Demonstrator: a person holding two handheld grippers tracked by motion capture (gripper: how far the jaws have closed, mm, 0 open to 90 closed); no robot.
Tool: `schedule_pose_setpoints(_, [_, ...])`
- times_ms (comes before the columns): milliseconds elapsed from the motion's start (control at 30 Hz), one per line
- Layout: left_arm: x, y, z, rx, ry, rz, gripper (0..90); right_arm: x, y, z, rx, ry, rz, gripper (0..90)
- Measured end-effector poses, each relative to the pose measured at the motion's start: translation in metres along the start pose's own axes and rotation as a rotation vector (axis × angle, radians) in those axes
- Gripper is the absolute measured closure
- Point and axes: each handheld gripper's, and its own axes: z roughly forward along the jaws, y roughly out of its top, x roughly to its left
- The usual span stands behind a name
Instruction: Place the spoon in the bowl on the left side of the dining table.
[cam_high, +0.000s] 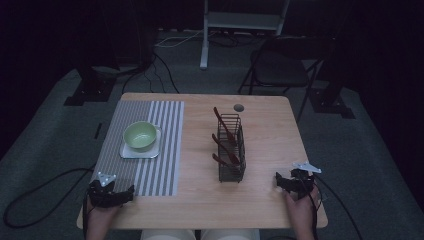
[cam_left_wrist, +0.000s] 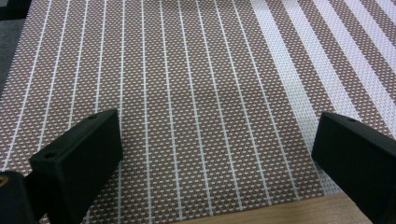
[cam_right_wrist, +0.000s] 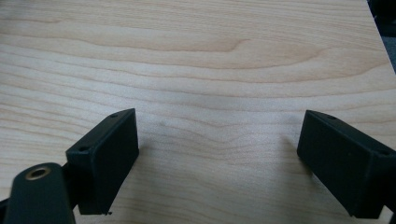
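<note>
Both claws sit released at the near edge of the table (cam_high: 260, 200), jaws spread wide with nothing between them. At the near left corner, the left gripper (cam_high: 131, 191) rests over the near end of the striped placemat (cam_high: 160, 150), and its own view shows the black jaws parted above brown-and-white weave. Near the near right corner, the right gripper (cam_high: 276, 181) lies on bare wood, its jaws apart over pale grain in the right gripper view.

Between the two hands, toward the middle of the table, stands a dark wire rack (cam_high: 231, 150) whose long axis runs from the near edge toward the far edge. Three reddish-brown spoons (cam_high: 226, 145) lean inside it, handles slanting up and to the left. On the placemat, toward the left edge, a green bowl (cam_high: 140, 135) sits on a pale square plate (cam_high: 150, 151).

From the right gripper, the rack and its spoons lie forward and to the left, closer than they are to the left gripper; the bowl is nearer the left one. A reach for a spoon would likely fall to the right hand, coming in from the rack's right side.
</note>
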Motion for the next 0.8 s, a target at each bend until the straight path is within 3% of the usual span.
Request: schedule_pose_setpoints(800, [0.0035, 0.0017, -0.0008, 0.015, -0.030, 0.031, 2.1, 0.0001, 0.0000, 0.0000, 0.000, 0.000, 0.001, 11.9])
